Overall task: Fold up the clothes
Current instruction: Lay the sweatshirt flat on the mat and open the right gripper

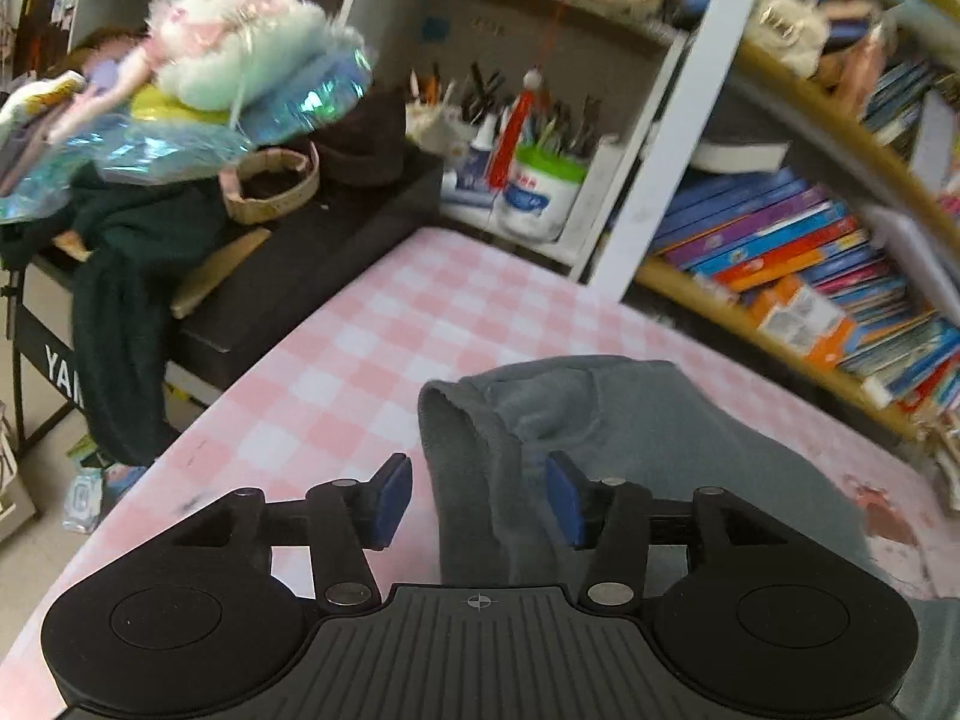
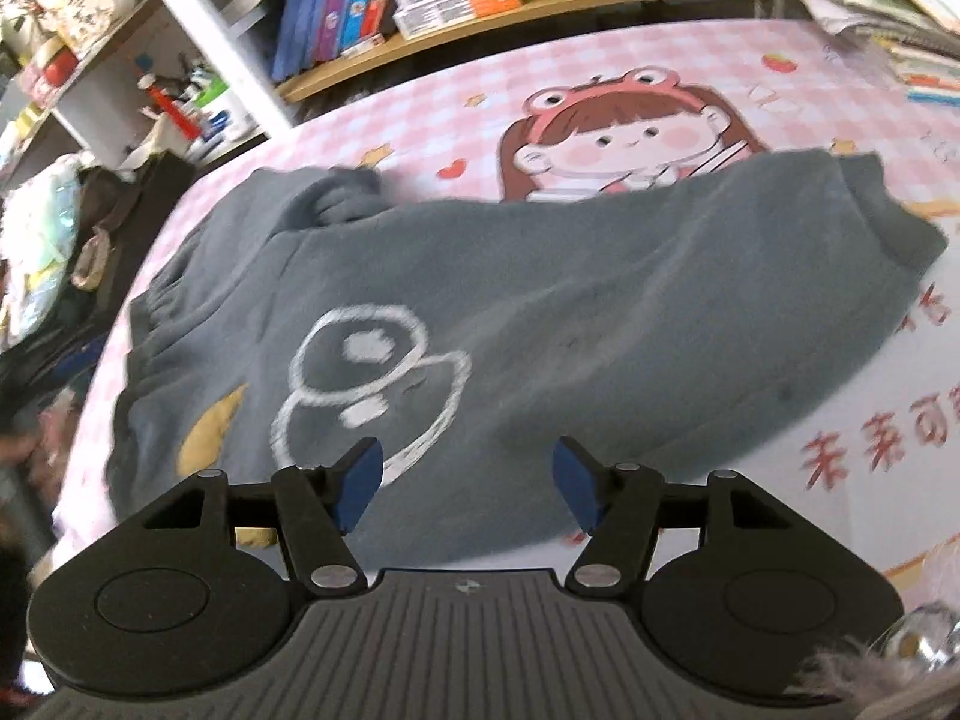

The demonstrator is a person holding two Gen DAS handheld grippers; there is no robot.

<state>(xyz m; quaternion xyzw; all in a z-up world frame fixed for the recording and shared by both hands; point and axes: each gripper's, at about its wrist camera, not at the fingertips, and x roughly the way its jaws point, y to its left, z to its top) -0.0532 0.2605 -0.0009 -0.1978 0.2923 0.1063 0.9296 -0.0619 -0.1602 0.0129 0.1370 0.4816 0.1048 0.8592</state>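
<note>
A grey fleece garment with a white duck drawing lies spread on the pink checked table cover. My right gripper is open above its near edge, jaws wide apart and empty. In the left wrist view the garment's rolled end lies on the pink checked cover. My left gripper is open, with the garment's left edge lying between its blue pads; the pads do not touch the cloth.
A black keyboard piled with clothes and toys stands left of the table. Shelves with books and a pen pot run along the far side. Papers sit at the table's far right.
</note>
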